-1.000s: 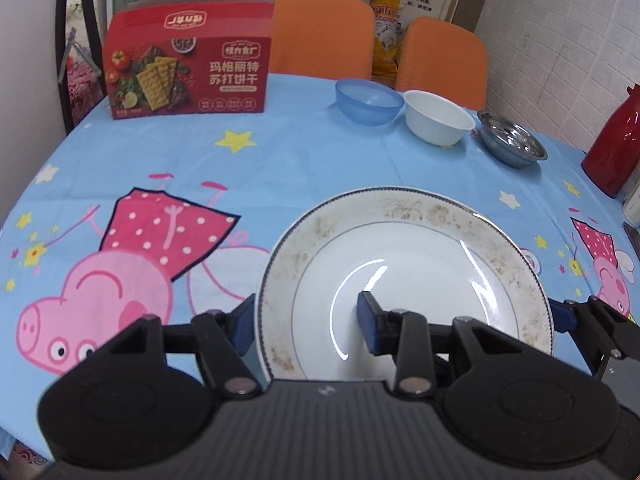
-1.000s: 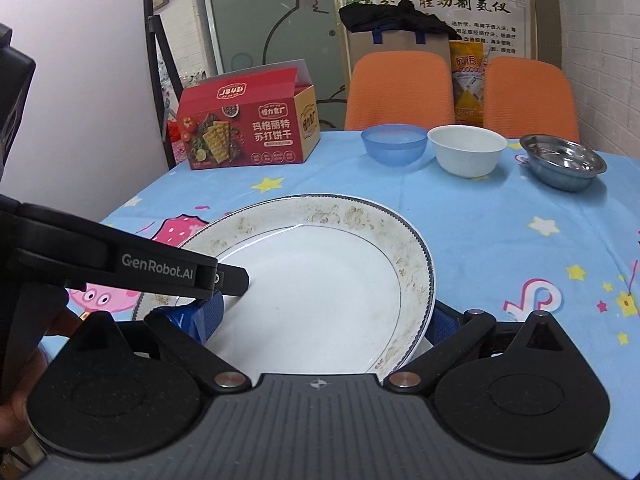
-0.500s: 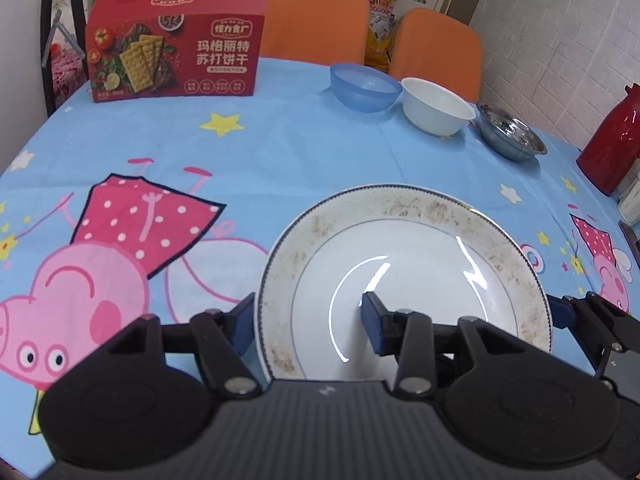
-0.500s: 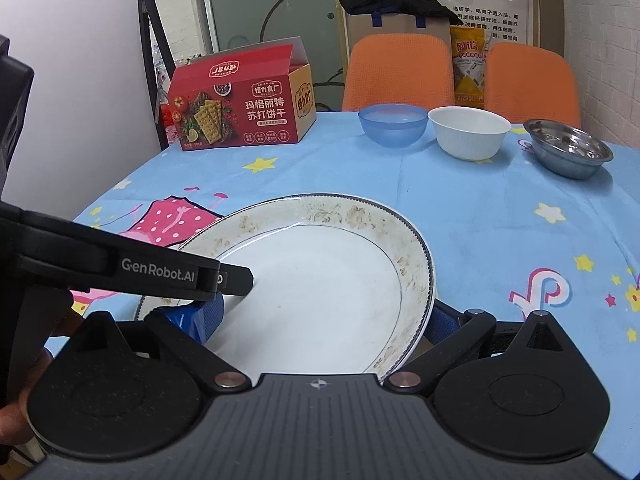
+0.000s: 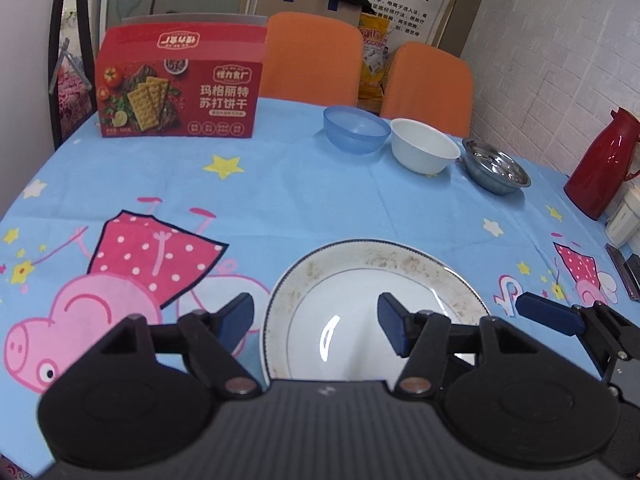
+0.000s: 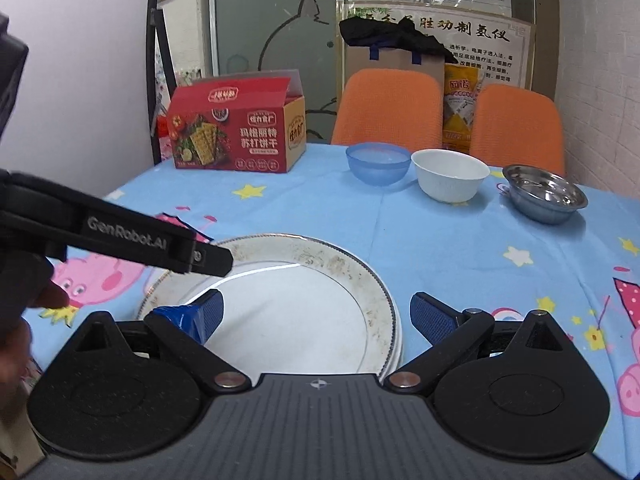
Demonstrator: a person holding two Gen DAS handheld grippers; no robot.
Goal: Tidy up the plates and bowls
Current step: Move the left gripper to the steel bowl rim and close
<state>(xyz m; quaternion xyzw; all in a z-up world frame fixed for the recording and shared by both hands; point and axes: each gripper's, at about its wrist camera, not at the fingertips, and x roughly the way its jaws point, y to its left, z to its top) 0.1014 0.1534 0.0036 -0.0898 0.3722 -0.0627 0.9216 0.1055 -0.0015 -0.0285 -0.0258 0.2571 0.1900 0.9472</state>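
A white plate with a speckled gold rim (image 5: 360,280) lies on the blue cartoon tablecloth; it also shows in the right wrist view (image 6: 296,304), where a second rim seems to lie under it. My left gripper (image 5: 316,320) is open, its jaws astride the plate's left rim. My right gripper (image 6: 316,316) is open, its jaws astride the plate's right rim. A blue bowl (image 5: 356,128), a white bowl (image 5: 424,150) and a steel bowl (image 5: 496,170) stand in a row at the back.
A red cracker box (image 5: 180,84) stands at the back left. A red thermos (image 5: 600,164) and small items sit at the right edge. Two orange chairs (image 5: 316,56) stand behind the table.
Both grippers have let go of the plate and pulled back a little. The plate now rests flat on the table and looks smaller and farther off.
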